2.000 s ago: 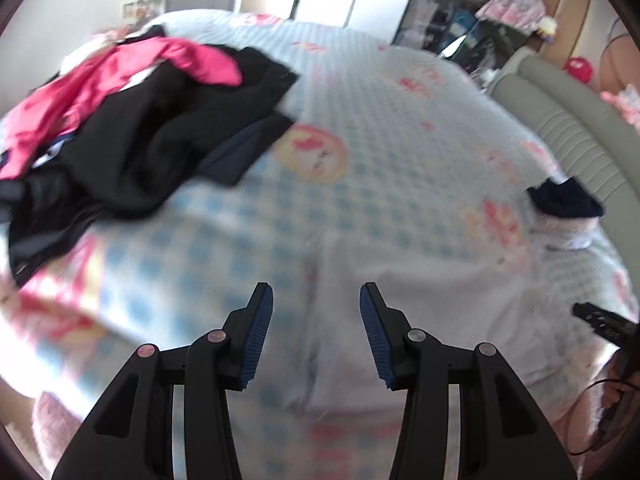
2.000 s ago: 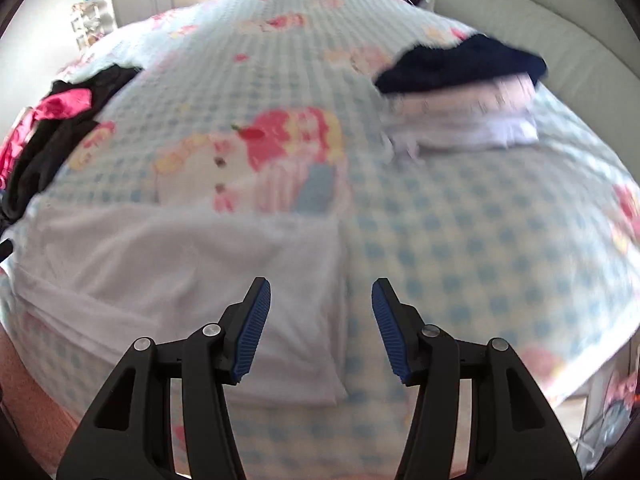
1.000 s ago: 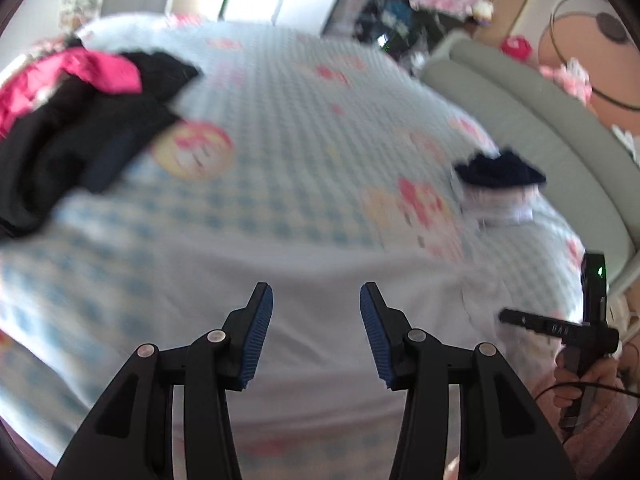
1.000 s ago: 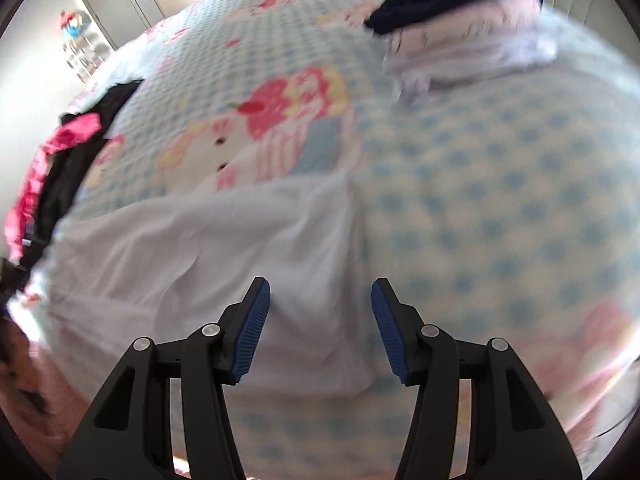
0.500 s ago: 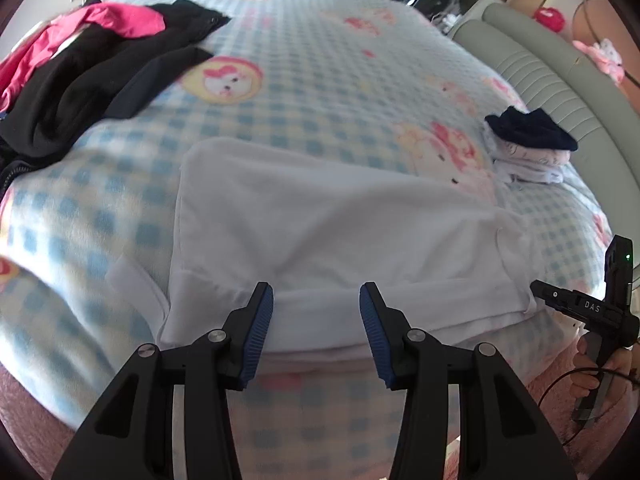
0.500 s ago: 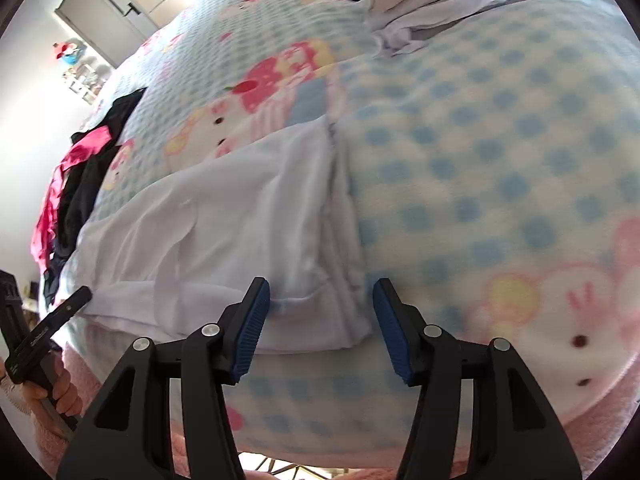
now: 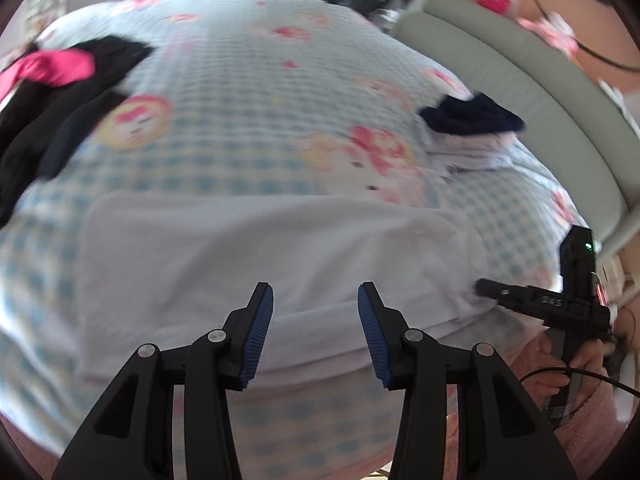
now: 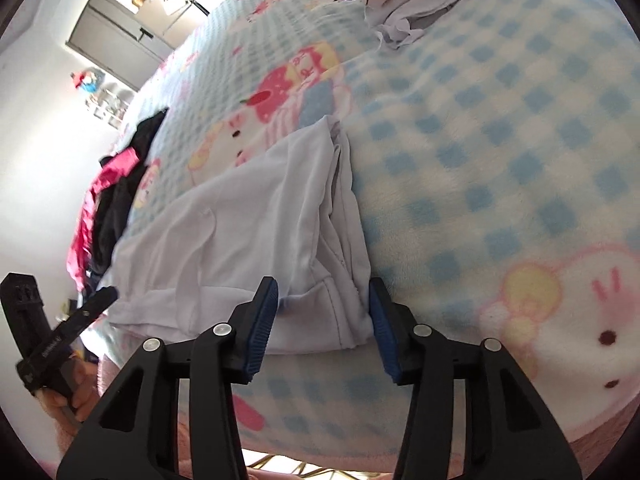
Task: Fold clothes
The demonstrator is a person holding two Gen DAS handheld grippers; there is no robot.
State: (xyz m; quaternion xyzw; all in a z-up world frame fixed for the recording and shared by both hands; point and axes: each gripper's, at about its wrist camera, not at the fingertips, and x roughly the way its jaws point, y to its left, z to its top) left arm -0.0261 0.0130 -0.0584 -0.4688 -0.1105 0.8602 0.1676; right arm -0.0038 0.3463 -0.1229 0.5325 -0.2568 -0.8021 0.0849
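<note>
The white garment (image 7: 256, 248) lies spread flat across the near edge of the checked blanket (image 7: 248, 80). The left gripper (image 7: 315, 304) hovers over its near hem, jaws apart and gripping nothing. The right gripper (image 8: 323, 304) straddles the folded end (image 8: 336, 280), its jaws closing, pads not yet pressing

The white garment (image 8: 256, 216) was thin, smooth cloth with a matt look, stitched at its hems. Under it the checked blanket (image 8: 500, 152) was soft, fuzzy fleece, napped and dull. The left gripper (image 7: 316, 312) and right gripper (image 8: 323, 308) were matt black plastic with small shiny metal pins, their blue pads (image 8: 262, 320) finely ribbed. The headboard (image 7: 520, 80) looked like smooth, padded grey upholstery with a faint sheen.
</note>
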